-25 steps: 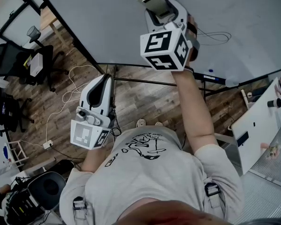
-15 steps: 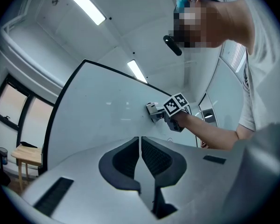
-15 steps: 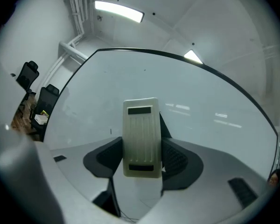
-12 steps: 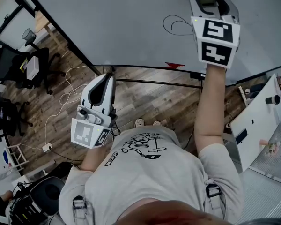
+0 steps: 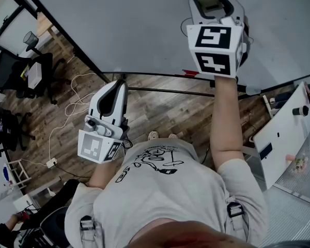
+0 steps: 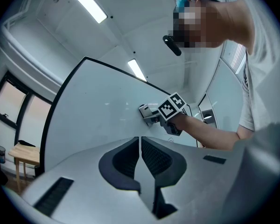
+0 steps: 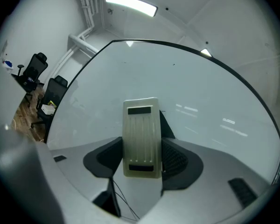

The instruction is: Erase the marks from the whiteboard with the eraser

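The whiteboard (image 5: 119,25) fills the upper part of the head view, its dark lower edge running from upper left down to the right. The pale surface to the left of your right tool (image 5: 213,1) is wide and bare, with open room for sweeping that way. The right tool is raised against the board near its lower right part. Its jaws are clamped on the two long sides of the beige eraser (image 7: 141,139), which stands upright between them with its ribbed back facing the camera and its far side toward the board. Thin dark lines (image 7: 119,202) show on the board just below the eraser. Your left tool (image 5: 112,94) hangs below the board's lower edge, well apart from it, over the wooden floor (image 5: 160,112). Its jaws are pressed together with nothing between them. Along the board's lower edge runs a narrow ledge (image 5: 160,75), and a red marker (image 5: 194,72) lies on it just below your right wrist. Beyond the board's left end stand black office chairs (image 5: 10,66), and a white cable (image 5: 75,94) loops across the floor below that end. To the right of the board, a white panel (image 5: 284,133) leans close to your right elbow.
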{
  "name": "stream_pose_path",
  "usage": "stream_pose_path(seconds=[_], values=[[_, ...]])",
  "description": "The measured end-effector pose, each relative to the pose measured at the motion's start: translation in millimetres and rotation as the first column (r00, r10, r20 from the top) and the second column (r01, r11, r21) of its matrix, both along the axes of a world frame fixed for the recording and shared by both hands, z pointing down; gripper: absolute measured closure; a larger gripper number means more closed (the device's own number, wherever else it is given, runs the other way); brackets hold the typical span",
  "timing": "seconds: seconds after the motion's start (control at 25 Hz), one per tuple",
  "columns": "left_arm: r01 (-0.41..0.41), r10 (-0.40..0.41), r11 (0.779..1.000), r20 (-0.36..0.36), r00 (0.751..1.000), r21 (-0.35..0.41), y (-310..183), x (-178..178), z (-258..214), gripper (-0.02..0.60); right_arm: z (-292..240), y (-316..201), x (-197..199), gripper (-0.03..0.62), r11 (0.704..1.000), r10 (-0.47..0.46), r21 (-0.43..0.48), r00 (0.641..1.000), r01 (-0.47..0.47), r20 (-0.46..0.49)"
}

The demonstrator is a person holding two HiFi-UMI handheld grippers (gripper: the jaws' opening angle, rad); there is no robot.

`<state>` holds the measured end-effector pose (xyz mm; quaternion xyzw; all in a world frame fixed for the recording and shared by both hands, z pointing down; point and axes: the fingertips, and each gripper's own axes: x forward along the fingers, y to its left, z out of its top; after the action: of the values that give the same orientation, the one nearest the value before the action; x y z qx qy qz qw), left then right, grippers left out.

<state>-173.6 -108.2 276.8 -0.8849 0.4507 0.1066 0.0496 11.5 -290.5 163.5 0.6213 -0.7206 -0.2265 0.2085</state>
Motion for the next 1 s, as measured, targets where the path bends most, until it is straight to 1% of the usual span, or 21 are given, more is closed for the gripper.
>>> stream_pose_path(seconds=[0.12, 0.24, 0.48, 0.6, 0.76, 0.88, 1.0], values=[[0.007, -0.007, 1.000, 0.001, 1.000, 0.000, -0.5, -1.4, 0.7, 0.549, 6.2, -2.1, -7.4, 0.338, 1.000, 0.002, -0.003, 1.000, -0.002, -0.031], [0.013, -0.012, 1.000, 0.000, 1.000, -0.002, -1.9, -1.7, 1.8, 0.549, 10.7, -3.0, -18.3, 0.338, 1.000, -0.018, -0.014, 0.998, 0.017, -0.054], [0.016, -0.016, 1.000, -0.001, 1.000, 0.003, 0.1, 0.1, -1.3, 0.549, 30.2, -4.5, -63.0, 0.338, 0.995, -0.093, -0.051, 0.990, 0.088, -0.108], [0.033, -0.033, 0.999, -0.002, 0.999, 0.002, 0.7, -3.0, -1.2, 0.549, 49.4, -6.0, -92.9, 0.338, 0.987, -0.151, -0.081, 0.980, 0.141, -0.132], [0.058, -0.058, 0.998, -0.006, 0.998, 0.000, 5.3, -8.5, -0.3, 0.549, 70.6, -7.9, -118.6, 0.338, 0.981, -0.183, -0.101, 0.969, 0.168, -0.166], [0.071, -0.072, 0.997, -0.003, 0.997, -0.003, 10.0, -12.6, 0.6, 0.549, 72.3, -5.2, -122.7, 0.336, 0.978, -0.194, -0.108, 0.967, 0.178, -0.165], [0.071, -0.071, 0.997, -0.002, 0.997, -0.009, 11.2, -10.1, 1.6, 0.549, 68.5, 7.5, -122.9, 0.336, 0.968, -0.238, -0.104, 0.964, 0.226, -0.121]])
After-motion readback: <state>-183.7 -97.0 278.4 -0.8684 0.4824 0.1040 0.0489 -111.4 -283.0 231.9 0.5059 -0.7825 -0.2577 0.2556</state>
